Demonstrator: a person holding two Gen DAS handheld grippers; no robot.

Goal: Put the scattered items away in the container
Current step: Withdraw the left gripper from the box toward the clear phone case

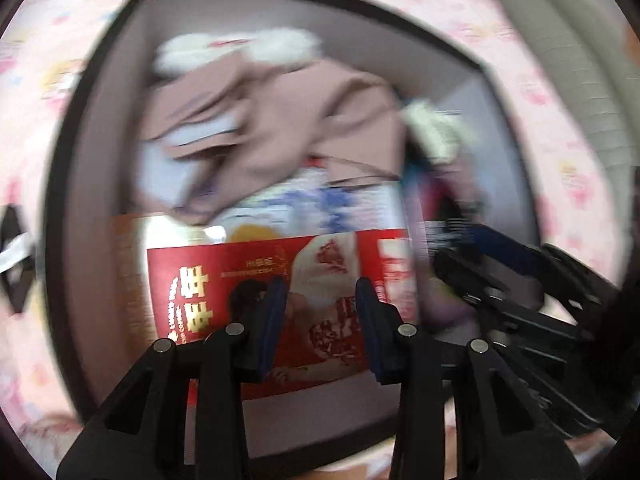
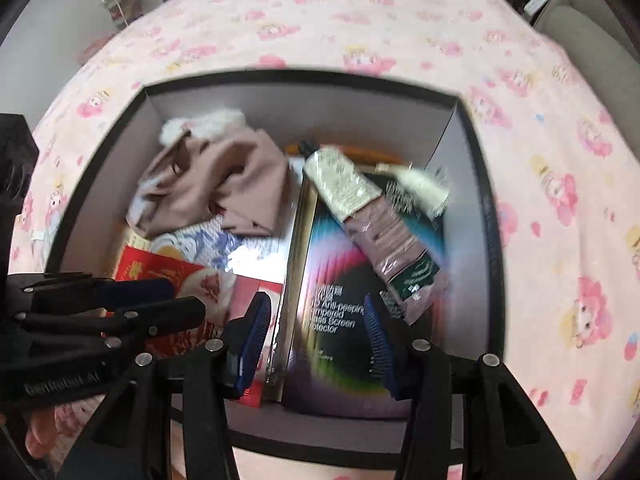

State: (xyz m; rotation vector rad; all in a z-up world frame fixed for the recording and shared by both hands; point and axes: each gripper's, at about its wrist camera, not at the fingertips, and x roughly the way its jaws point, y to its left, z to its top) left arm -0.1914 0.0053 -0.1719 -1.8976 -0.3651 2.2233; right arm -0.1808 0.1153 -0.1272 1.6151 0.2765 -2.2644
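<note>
Nearest the lens in the right wrist view, the right gripper (image 2: pixel 316 332) hangs over the box (image 2: pixel 304 80) with its jaws parted and nothing between them; at the lower left of that frame the left gripper (image 2: pixel 132 304) reaches in over the red packet (image 2: pixel 160 270). In the left wrist view the left gripper's jaws stand partly apart, and no object can be made out between them, only the red packet lying beneath. The box sits on a bed covered by a pink cartoon-print sheet (image 2: pixel 360 28). Reading its contents left to right: a crumpled dusty-pink garment (image 2: pixel 224 184) with white fluffy trim at the upper left, a blue-and-white patterned item (image 2: pixel 200 246) below it, then the dark screen protector box (image 2: pixel 332 280) in the middle, with a tube (image 2: pixel 360 208) lying diagonally across it. I judge the tidying close to finished: everything visible is already inside, and the sheet in view holds no stray item, though blur and the frame edges could hide some.
</note>
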